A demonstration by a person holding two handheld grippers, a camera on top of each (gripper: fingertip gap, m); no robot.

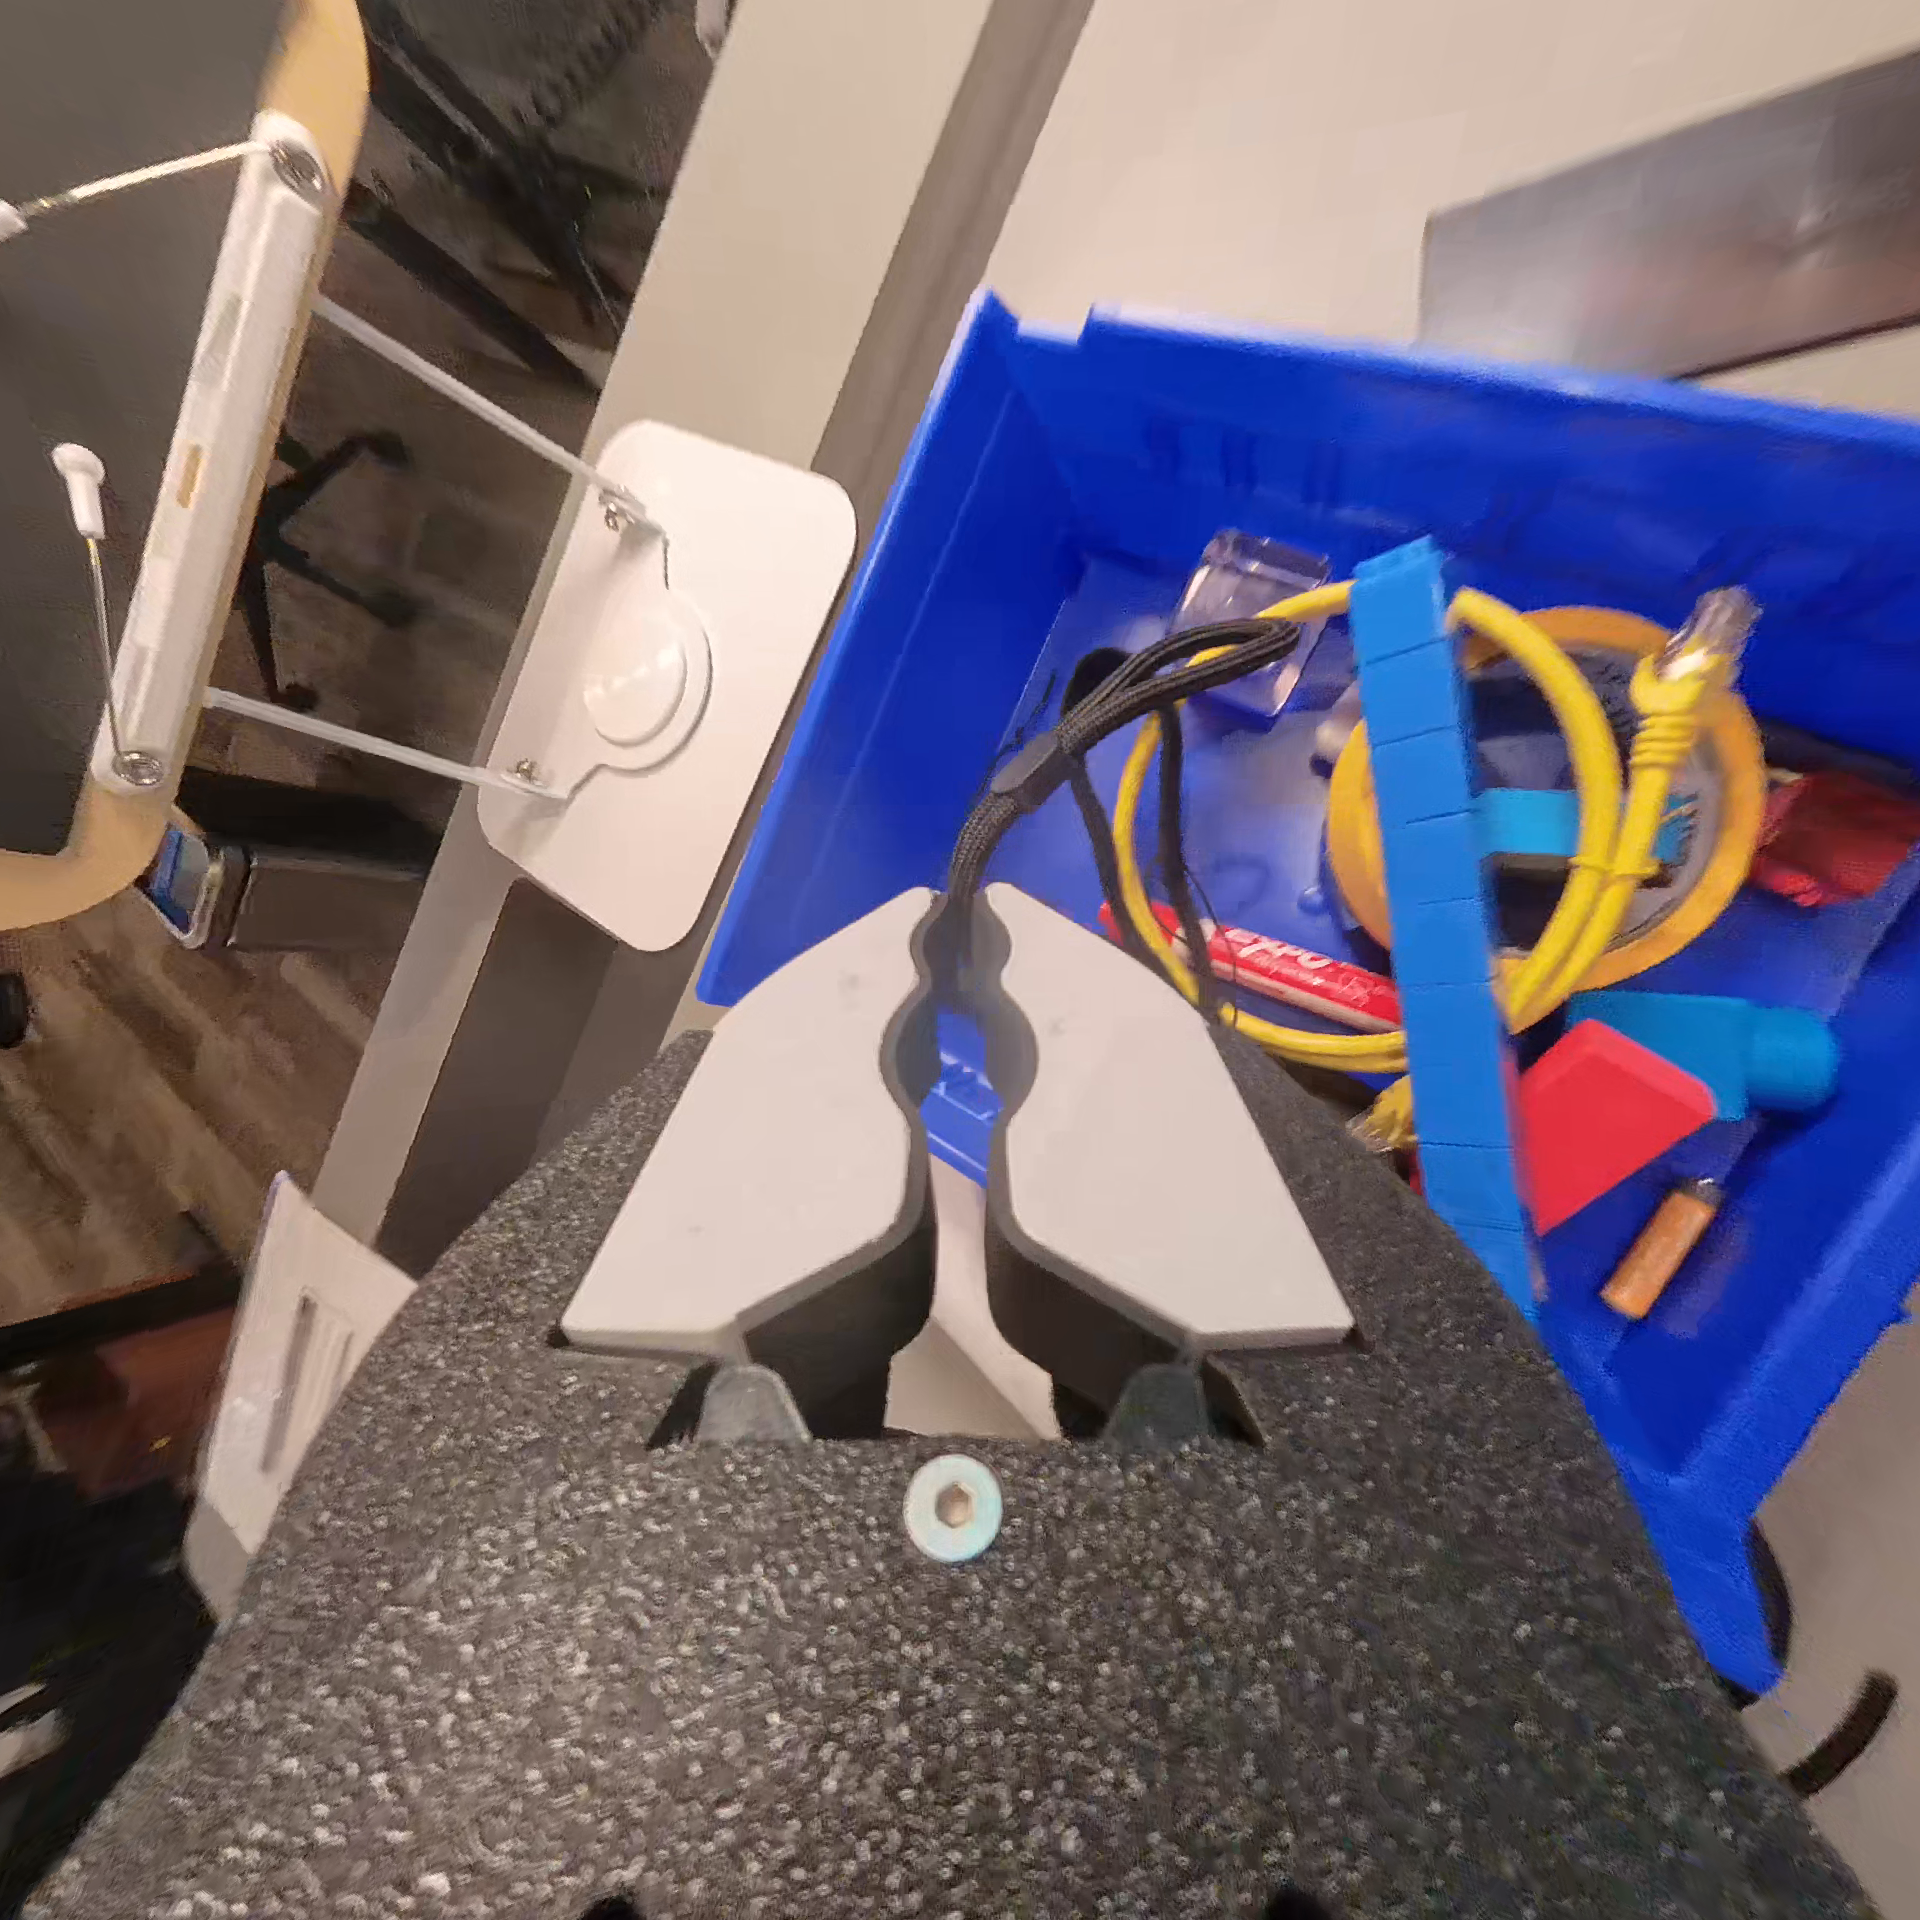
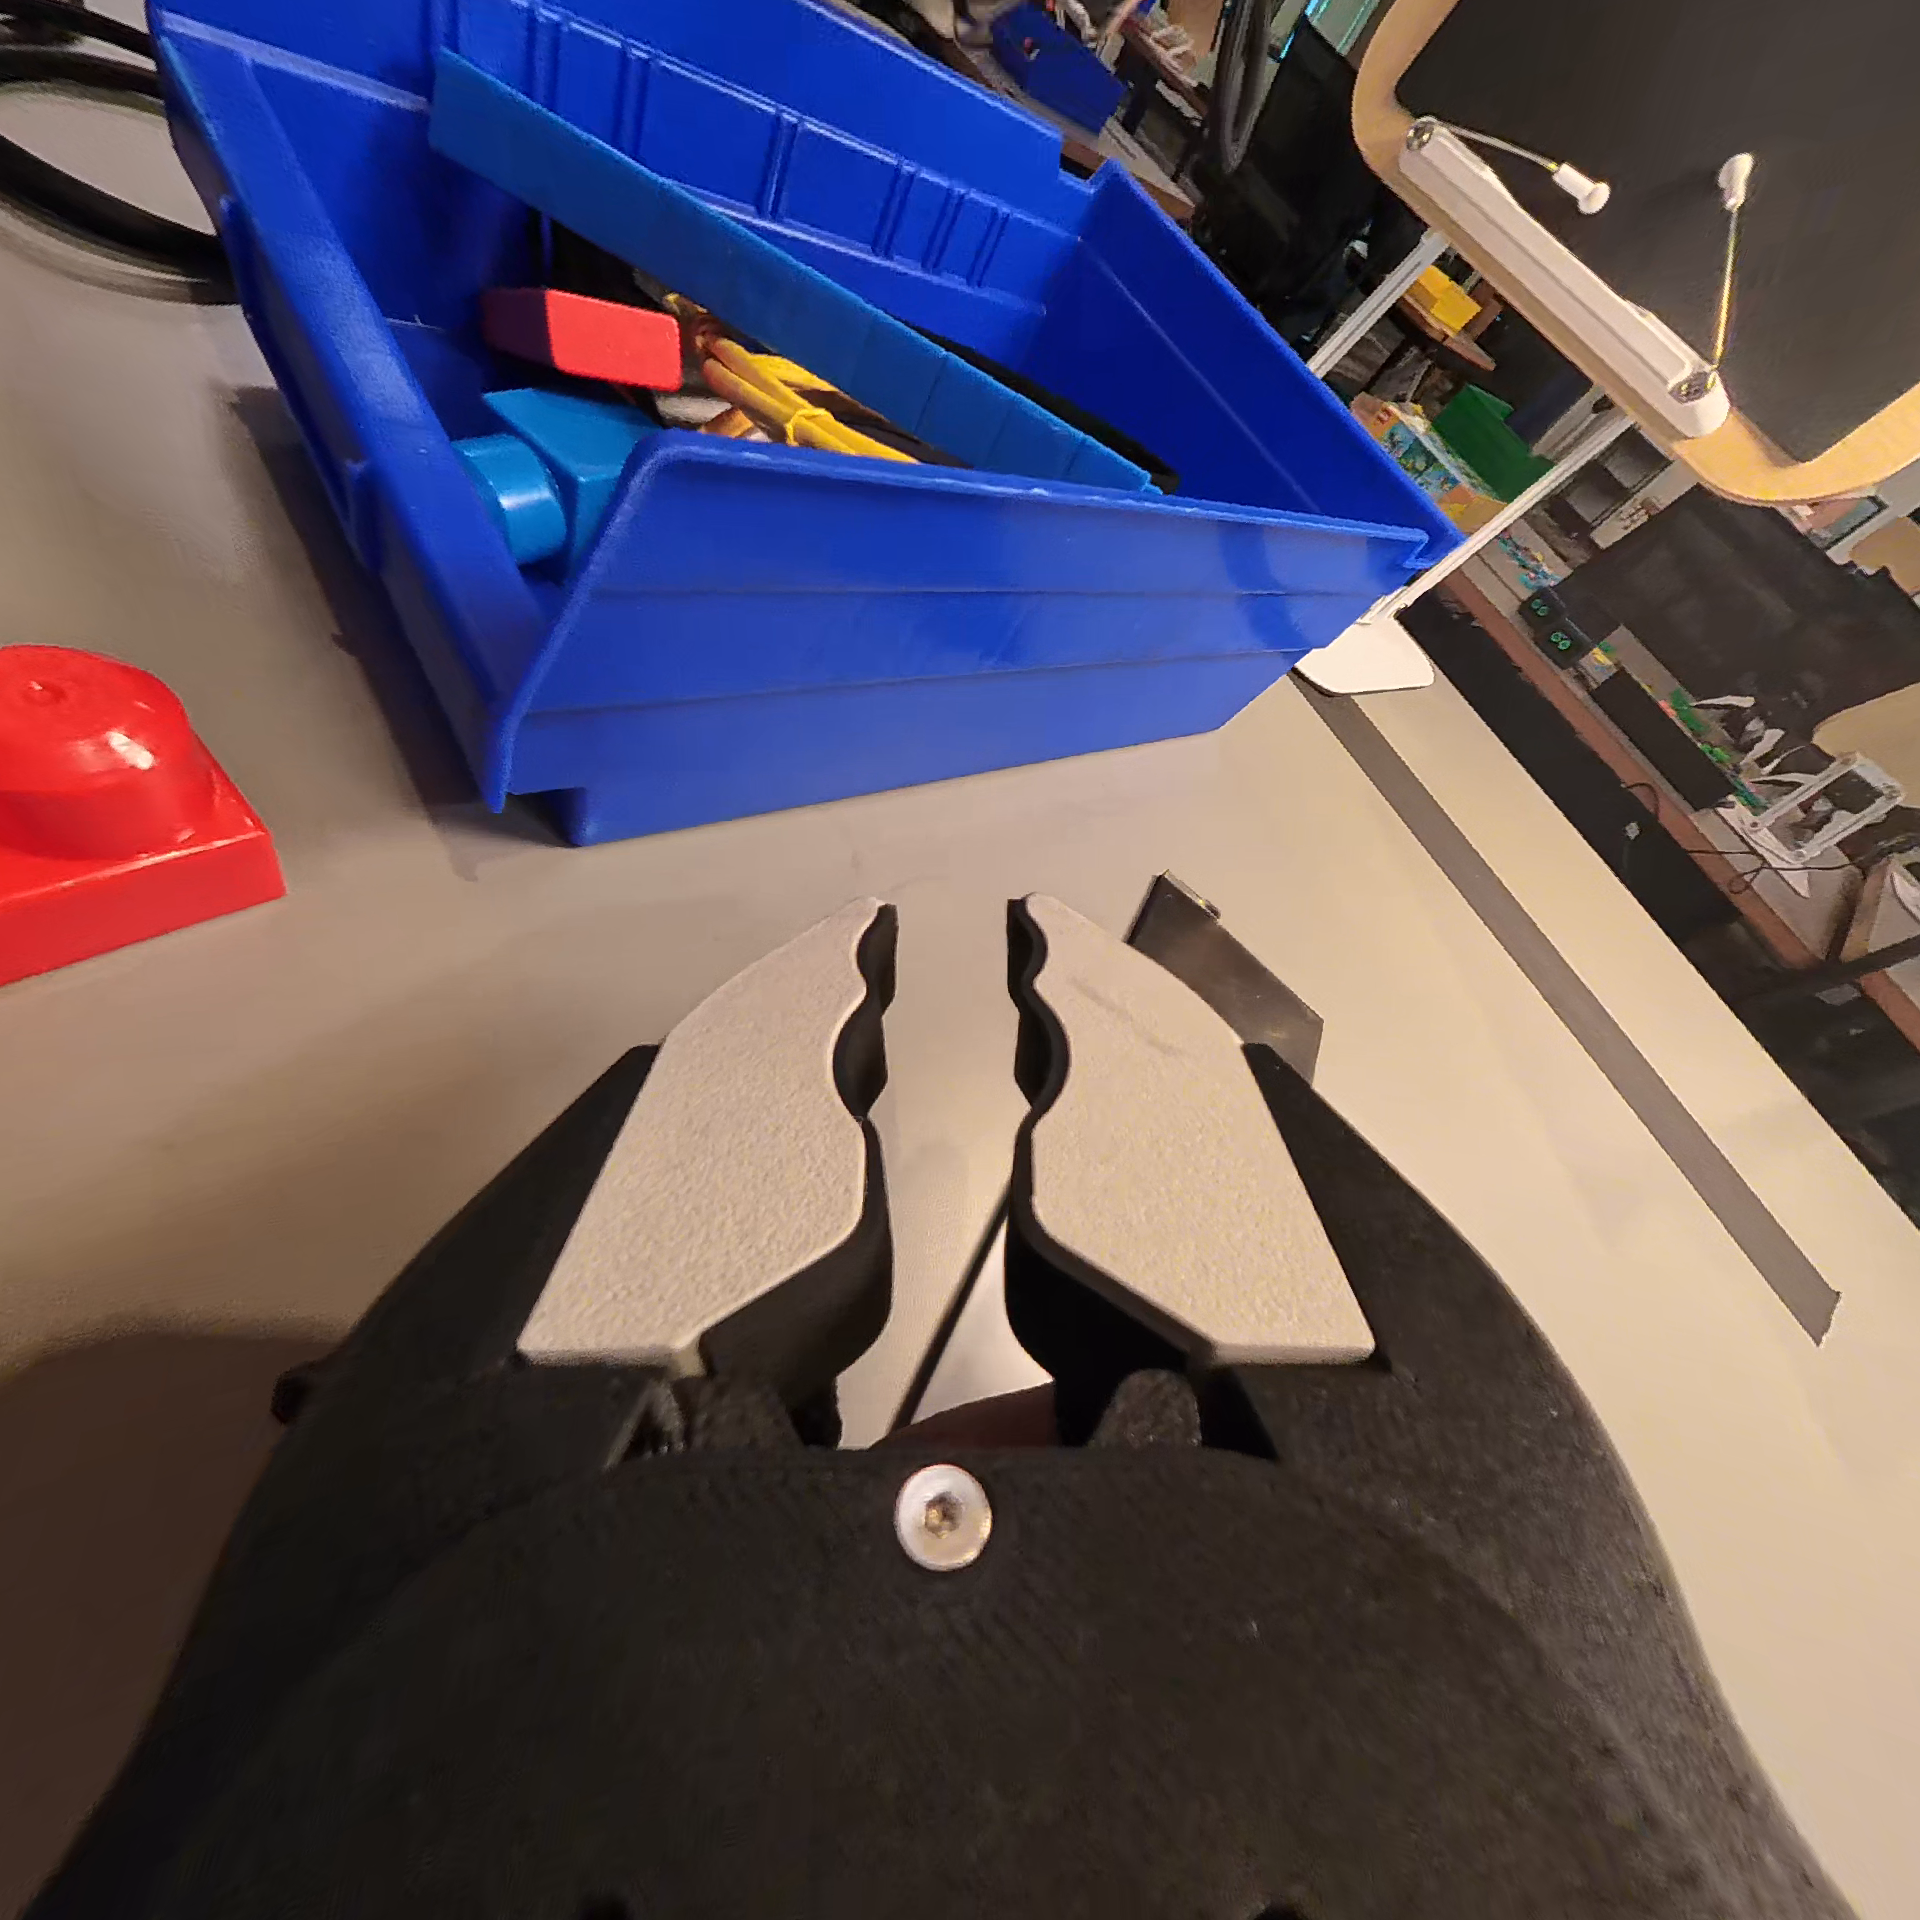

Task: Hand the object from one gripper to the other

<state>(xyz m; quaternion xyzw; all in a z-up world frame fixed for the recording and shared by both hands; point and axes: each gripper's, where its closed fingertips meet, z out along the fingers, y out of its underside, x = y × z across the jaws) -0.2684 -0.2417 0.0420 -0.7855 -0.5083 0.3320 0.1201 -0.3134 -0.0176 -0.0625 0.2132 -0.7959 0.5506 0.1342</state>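
A: Where is the black cord [image 1: 1049, 769]?
B: Its lower end sits between the tips of the left gripper [image 1: 958, 914], which is pinched on it. The rest loops up over the blue bin [image 1: 935, 623] and ends near a clear plastic piece [image 1: 1262, 582] inside.

A: And the other tongs?
B: The right gripper [image 2: 943, 914] holds nothing; a narrow gap shows between its fingers. It hovers over the grey table [image 2: 520, 1039], short of the bin [image 2: 935, 644].

A: What else lies in the bin?
B: A coiled yellow cable [image 1: 1558, 831], a roll of yellow tape [image 1: 1725, 727], a red marker [image 1: 1278, 966], a red block [image 1: 1600, 1122], a light-blue block [image 1: 1725, 1039], a small orange battery [image 1: 1657, 1247], and a loose blue divider [image 1: 1444, 883] slanting across them.

A: Outside it?
B: A red brick [image 2: 104, 810] rests on the table to the bin's left, in the right wrist view. A strip of grey tape [image 2: 1558, 1018] runs along the table.
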